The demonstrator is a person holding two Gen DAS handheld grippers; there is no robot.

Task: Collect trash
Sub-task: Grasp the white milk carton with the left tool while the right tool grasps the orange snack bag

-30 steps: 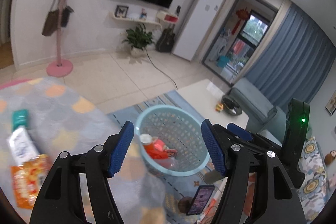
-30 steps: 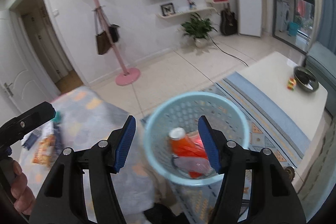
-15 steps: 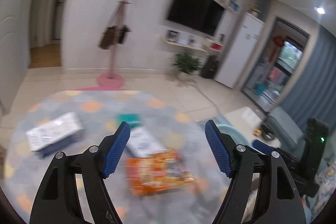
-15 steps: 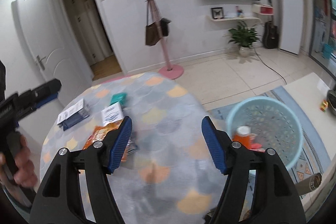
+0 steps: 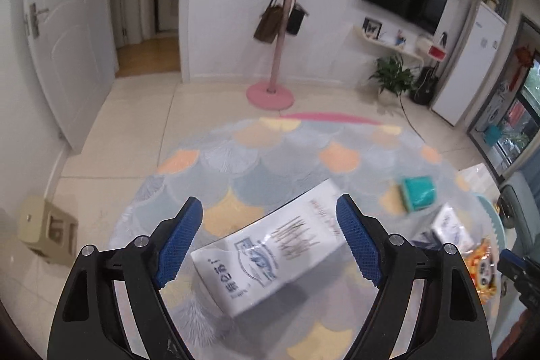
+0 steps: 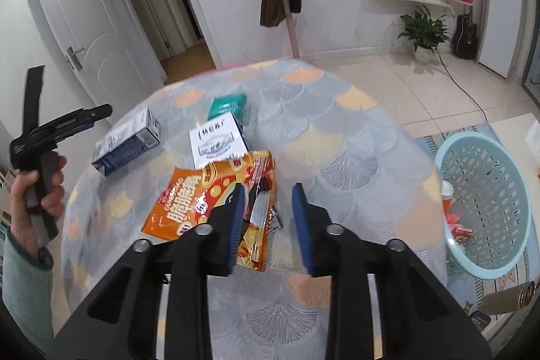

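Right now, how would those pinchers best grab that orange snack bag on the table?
Judging by its pose, the orange snack bag lies flat and crinkled, so pinch its raised near edge from above. The right gripper hangs open just over that edge, well placed to close across the thin foil.

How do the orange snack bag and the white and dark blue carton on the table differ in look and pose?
The orange crinkled foil snack bag lies flat and limp, while the white and dark blue cardboard carton is a stiff rectangular box lying on its side. The snack bag sits just in front of the right claw; the carton lies farther left, framed by the open left claw. Both rest on the scale-patterned tablecloth, and neither is gripped.
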